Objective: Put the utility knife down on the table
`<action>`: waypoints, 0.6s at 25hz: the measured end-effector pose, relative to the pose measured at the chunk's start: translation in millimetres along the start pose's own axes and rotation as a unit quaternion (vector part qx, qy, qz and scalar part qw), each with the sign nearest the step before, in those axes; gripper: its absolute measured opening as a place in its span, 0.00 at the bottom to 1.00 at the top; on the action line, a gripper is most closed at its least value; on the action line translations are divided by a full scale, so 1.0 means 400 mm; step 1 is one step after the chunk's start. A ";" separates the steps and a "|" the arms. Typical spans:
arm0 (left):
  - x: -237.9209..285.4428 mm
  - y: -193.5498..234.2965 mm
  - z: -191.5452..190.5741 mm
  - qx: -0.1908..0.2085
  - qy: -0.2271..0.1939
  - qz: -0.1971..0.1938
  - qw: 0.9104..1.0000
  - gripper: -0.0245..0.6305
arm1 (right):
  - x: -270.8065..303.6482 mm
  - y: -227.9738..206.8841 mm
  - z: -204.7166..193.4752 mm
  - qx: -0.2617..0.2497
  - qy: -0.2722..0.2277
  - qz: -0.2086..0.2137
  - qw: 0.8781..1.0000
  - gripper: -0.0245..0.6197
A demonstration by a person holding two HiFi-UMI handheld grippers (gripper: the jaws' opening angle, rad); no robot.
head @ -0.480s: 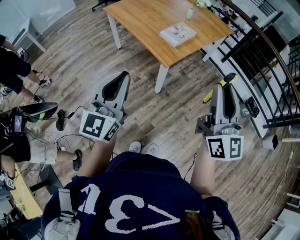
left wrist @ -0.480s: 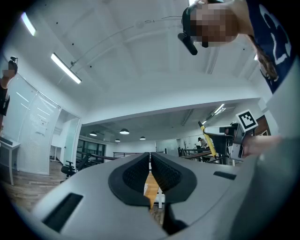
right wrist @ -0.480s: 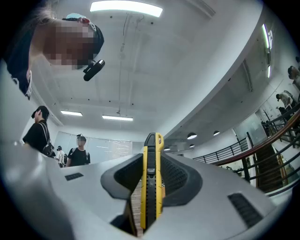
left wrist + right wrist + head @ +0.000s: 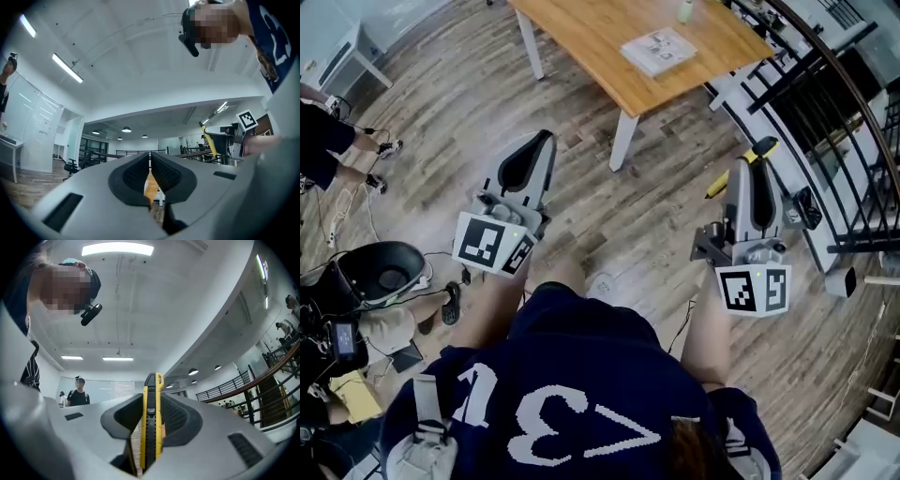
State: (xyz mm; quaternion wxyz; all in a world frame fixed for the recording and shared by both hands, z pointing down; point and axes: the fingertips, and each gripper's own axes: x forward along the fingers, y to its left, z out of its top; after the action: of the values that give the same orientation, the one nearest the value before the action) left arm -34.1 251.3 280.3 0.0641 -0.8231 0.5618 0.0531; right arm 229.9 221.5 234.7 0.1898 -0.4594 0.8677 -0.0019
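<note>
The utility knife [image 4: 152, 427], yellow with a black slider, stands upright between the pads of my right gripper [image 4: 153, 404], which is shut on it. In the head view the knife [image 4: 761, 150] pokes out past the right gripper [image 4: 750, 174] toward the railing, and its other end shows at the gripper's left. My left gripper [image 4: 540, 142] is held out at the left with its jaws together and nothing in them; the left gripper view [image 4: 150, 161] shows only a thin slit between the pads. The wooden table [image 4: 591, 37] stands ahead, apart from both grippers.
A book [image 4: 657, 50] and a small bottle [image 4: 685, 9] lie on the table. A black railing [image 4: 825, 108] runs along the right. A black chair [image 4: 389, 269], cables and seated people are on the wooden floor at the left.
The whole head view has shifted: the table now sits higher in the picture and the chair at the left lower. Both grippers keep their pose, and the knife stays in the right one.
</note>
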 end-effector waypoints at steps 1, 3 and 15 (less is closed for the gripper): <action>0.006 0.001 -0.007 -0.001 0.003 0.000 1.000 0.08 | 0.008 -0.007 -0.005 0.002 0.002 0.001 1.000 0.23; 0.024 0.011 -0.014 -0.002 0.005 0.002 1.000 0.08 | 0.030 -0.020 -0.012 0.005 0.004 0.003 1.000 0.23; 0.254 0.240 -0.046 0.000 -0.010 -0.025 1.000 0.08 | 0.319 -0.056 -0.075 -0.014 -0.006 -0.006 1.000 0.23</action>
State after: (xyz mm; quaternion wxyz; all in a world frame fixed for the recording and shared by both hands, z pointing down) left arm -86.2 120.4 278.0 0.0709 -0.8363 0.5404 0.0598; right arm 173.2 101.6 224.7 0.1886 -0.4673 0.8637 0.0119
